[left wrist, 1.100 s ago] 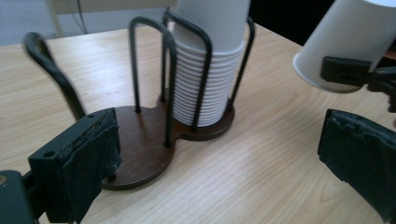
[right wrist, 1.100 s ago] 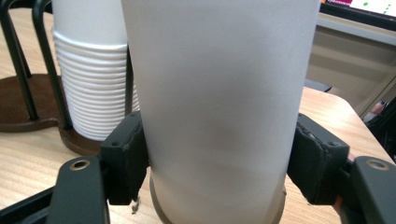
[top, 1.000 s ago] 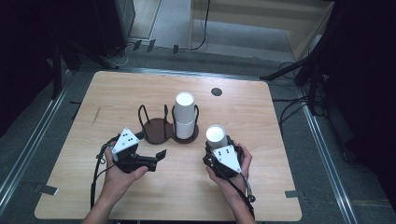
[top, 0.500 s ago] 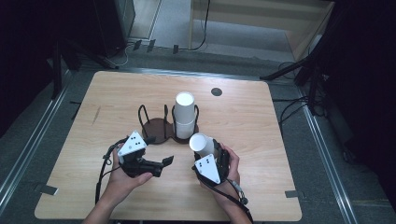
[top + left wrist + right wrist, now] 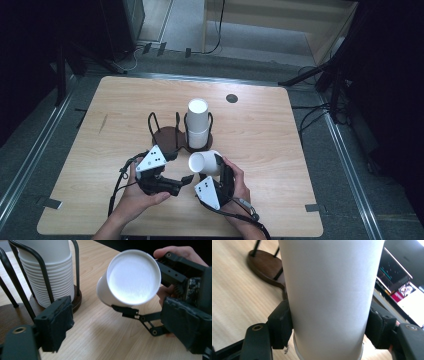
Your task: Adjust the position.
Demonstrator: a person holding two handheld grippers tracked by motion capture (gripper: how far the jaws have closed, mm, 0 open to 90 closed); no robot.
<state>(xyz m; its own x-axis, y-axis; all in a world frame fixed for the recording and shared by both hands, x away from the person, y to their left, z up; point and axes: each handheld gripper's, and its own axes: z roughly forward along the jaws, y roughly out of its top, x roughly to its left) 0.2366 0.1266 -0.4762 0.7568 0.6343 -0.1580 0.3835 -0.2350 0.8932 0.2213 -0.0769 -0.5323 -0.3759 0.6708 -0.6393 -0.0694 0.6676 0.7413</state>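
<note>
Work in hand: single paper cup [image 5: 205, 163] carried clear of the stack of cups [image 5: 198, 123], tilted toward the left gripper [image 5: 186, 183]; apparent hand-over or separation of nested cups.

Cup position: held above the table [image 5: 280, 150], just in front of the wire holder [image 5: 172, 131], between the two grippers; closed base turned toward the left gripper, seen full-on as a white disc [image 5: 133, 277] in the left gripper view.

Right gripper [image 5: 218, 167]: clamped on the cup wall near the rim, one pad [image 5: 280, 323] pressed on each side in the right gripper view.

Left gripper jaws: apart, nothing between them; noted as having just been closing, cup base ahead of the pads [image 5: 56, 321] and not touched.

Stack: upright in the right-hand bay of the holder, many rims nested [image 5: 51, 281]; left-hand bay [image 5: 165, 134] bare.

Done, as judged: one cup lifted off the stack and brought forward to the person's side of the table.

Left, as judged: second grip by the left gripper not yet made; cup not yet set down anywhere; remaining stack untouched.

Risk noted: thin wall likely to buckle under a hard squeeze.
</note>
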